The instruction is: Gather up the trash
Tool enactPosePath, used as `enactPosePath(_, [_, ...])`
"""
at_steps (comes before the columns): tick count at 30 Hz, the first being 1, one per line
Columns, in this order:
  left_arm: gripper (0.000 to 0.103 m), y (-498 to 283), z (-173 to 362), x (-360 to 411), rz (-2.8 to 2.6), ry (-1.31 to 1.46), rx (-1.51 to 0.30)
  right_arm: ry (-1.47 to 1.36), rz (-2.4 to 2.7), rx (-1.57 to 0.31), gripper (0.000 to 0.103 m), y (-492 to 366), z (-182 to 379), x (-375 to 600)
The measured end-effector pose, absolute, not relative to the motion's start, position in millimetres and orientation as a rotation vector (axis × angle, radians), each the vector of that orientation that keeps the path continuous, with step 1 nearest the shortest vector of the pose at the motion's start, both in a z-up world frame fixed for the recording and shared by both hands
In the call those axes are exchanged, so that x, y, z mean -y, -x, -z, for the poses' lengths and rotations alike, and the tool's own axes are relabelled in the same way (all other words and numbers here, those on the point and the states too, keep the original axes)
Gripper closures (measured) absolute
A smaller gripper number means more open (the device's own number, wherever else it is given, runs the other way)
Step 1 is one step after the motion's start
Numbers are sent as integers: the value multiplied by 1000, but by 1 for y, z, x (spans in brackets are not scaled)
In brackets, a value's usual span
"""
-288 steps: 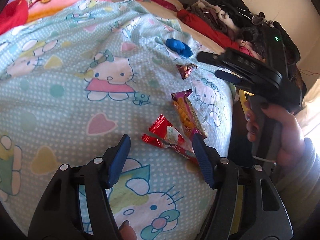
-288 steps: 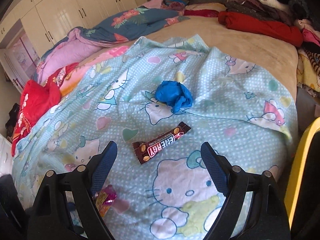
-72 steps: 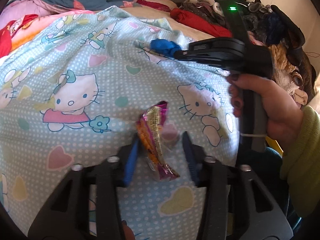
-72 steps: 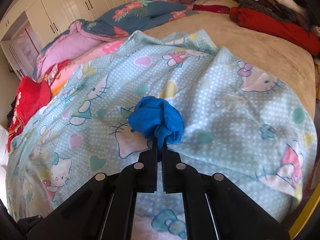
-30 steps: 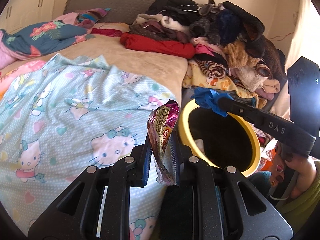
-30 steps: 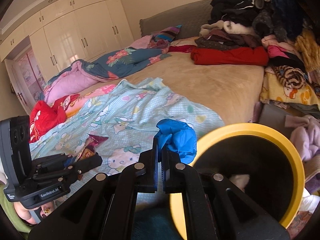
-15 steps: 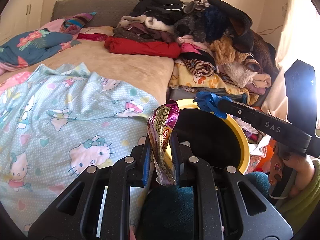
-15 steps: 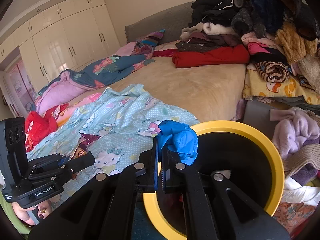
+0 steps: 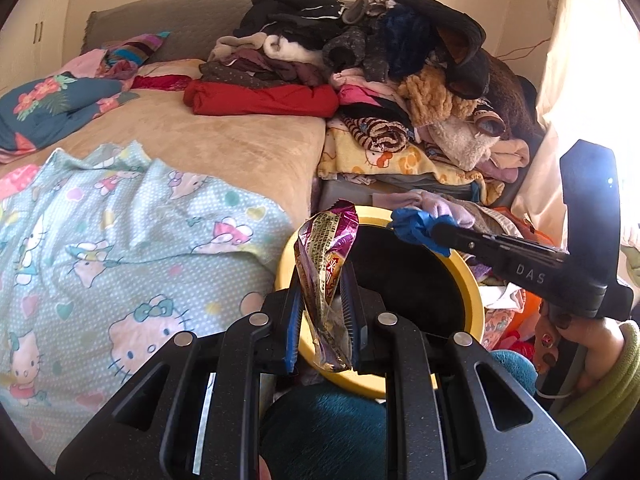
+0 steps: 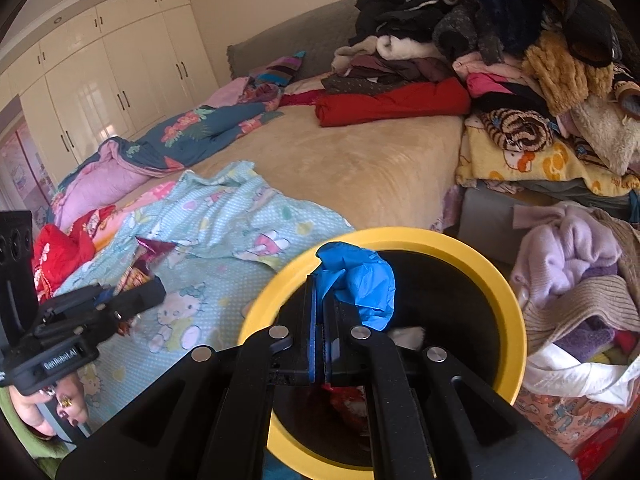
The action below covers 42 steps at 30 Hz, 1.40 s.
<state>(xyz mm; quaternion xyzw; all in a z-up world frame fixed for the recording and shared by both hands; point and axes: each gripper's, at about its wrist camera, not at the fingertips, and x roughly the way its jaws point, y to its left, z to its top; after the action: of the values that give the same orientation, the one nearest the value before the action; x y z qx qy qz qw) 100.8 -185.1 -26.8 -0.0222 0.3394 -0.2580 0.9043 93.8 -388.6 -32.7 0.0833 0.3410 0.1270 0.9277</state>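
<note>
Both claws, left clenching a crumpled purple snack wrapper, right a blue wad, have arrived over the round yellow-rimmed bin at lower right; dropping comes next.

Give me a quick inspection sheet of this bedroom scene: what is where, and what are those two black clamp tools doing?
Surface: bed under a cartoon-cat sheet.
Job's things: purple snack wrapper, blue crumpled wad, yellow-rimmed bin holding some trash.
Clutter: clothes pile beside the bed.
Grippers: left gripper shut on the wrapper; right gripper shut on the wad, over the bin.
Cables: thin wire on the wall.
Surroundings: white wardrobes.
</note>
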Motion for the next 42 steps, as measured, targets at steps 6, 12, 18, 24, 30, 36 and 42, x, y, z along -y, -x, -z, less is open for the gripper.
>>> enactPosePath(6, [90, -108, 33, 206, 556, 34, -722, -150, -248, -751, 100, -94, 46, 404])
enactPosePath(12, [90, -122, 46, 230, 576, 31, -768, -169, -251, -816, 100, -94, 61, 421])
enactPosePath(18, [90, -142, 60, 252, 586, 20, -820, -194, -243, -873, 76, -94, 72, 435])
enactPosePath(24, [53, -148, 61, 261, 586, 1, -819, -195, -233, -863, 53, -89, 66, 440])
enactPosePath(30, [18, -146, 52, 240, 527, 18, -795, -168, -213, -834, 25, -86, 56, 435])
enactPosePath(36, [11, -135, 44, 200, 419, 35, -758, -113, -210, -766, 10, -82, 39, 411])
enactPosePath(42, [11, -121, 35, 157, 320, 73, -713, -52, -230, -672, 7, -75, 28, 375])
